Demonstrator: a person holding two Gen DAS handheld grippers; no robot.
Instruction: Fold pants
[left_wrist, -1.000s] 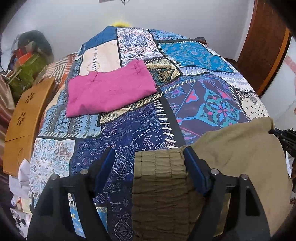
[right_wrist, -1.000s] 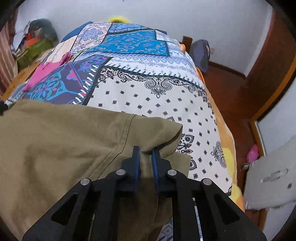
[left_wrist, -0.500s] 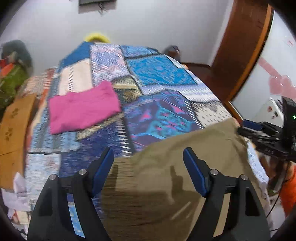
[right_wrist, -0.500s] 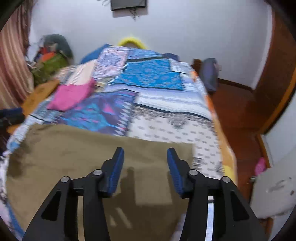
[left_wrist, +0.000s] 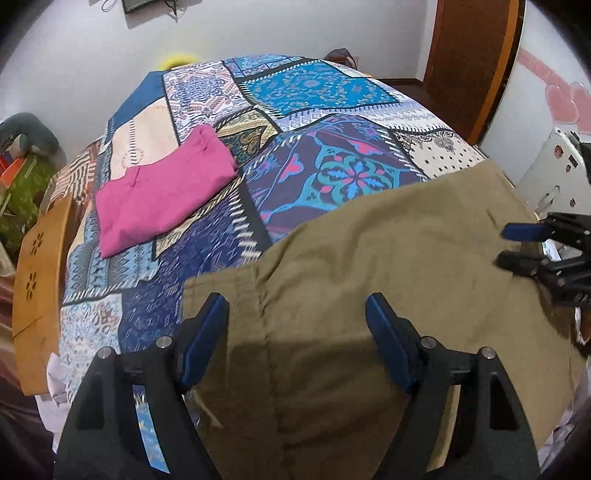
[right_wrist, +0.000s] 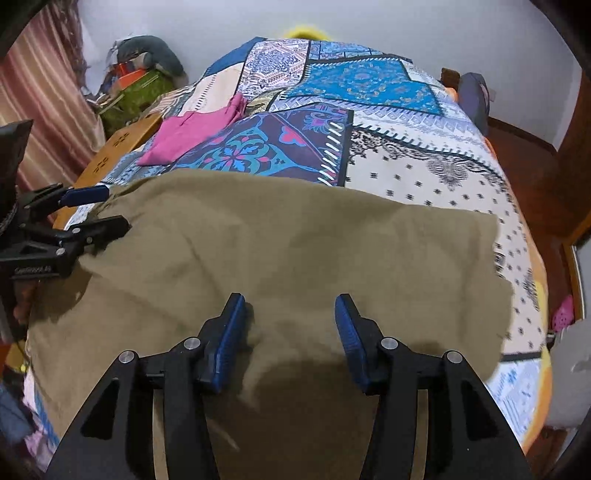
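Note:
Olive-khaki pants (left_wrist: 388, 258) lie spread flat on the near part of a patchwork bedspread (left_wrist: 325, 173); they also show in the right wrist view (right_wrist: 295, 251). My left gripper (left_wrist: 297, 332) is open and empty, hovering above the pants' left part near a stitched seam. My right gripper (right_wrist: 290, 332) is open and empty above the pants' middle. Each gripper shows in the other's view, at the cloth's side edges: the right one (left_wrist: 517, 245) and the left one (right_wrist: 103, 208).
A folded pink garment (left_wrist: 162, 188) lies farther back on the bed's left side. A wooden board (left_wrist: 37, 258) stands at the left bed edge. Clutter (right_wrist: 136, 81) sits in the far left corner. A wooden door (left_wrist: 472, 55) is at the right.
Both grippers have let go of the pants and opened. The pants now lie spread flat on the bed. Both grippers have lifted back above the cloth.

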